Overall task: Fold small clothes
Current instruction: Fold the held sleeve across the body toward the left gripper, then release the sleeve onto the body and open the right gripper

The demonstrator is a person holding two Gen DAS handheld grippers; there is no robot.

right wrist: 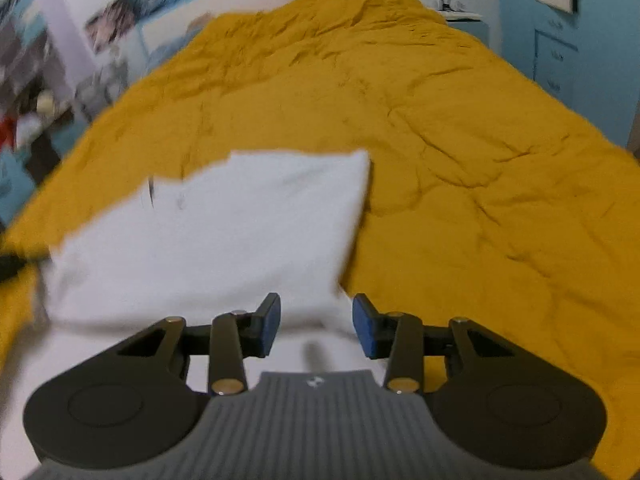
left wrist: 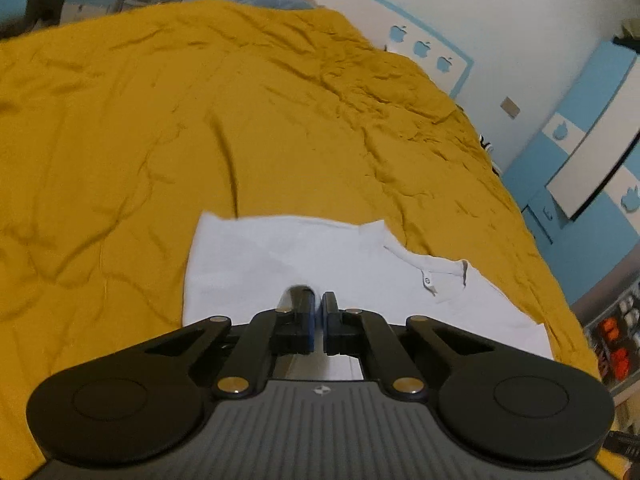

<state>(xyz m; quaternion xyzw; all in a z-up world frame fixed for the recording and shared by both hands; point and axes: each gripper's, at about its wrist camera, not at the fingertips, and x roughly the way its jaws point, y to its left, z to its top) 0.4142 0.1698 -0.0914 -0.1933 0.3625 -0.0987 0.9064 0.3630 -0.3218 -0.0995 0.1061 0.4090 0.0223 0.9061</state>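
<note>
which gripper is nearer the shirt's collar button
Left. The left gripper sits shut over the white shirt, near the collar button. The right gripper is open at the shirt's edge, button unseen there.

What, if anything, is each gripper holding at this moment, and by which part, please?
The left gripper is shut above the white shirt; whether it pinches fabric cannot be told. The right gripper is open, holding nothing.
</note>
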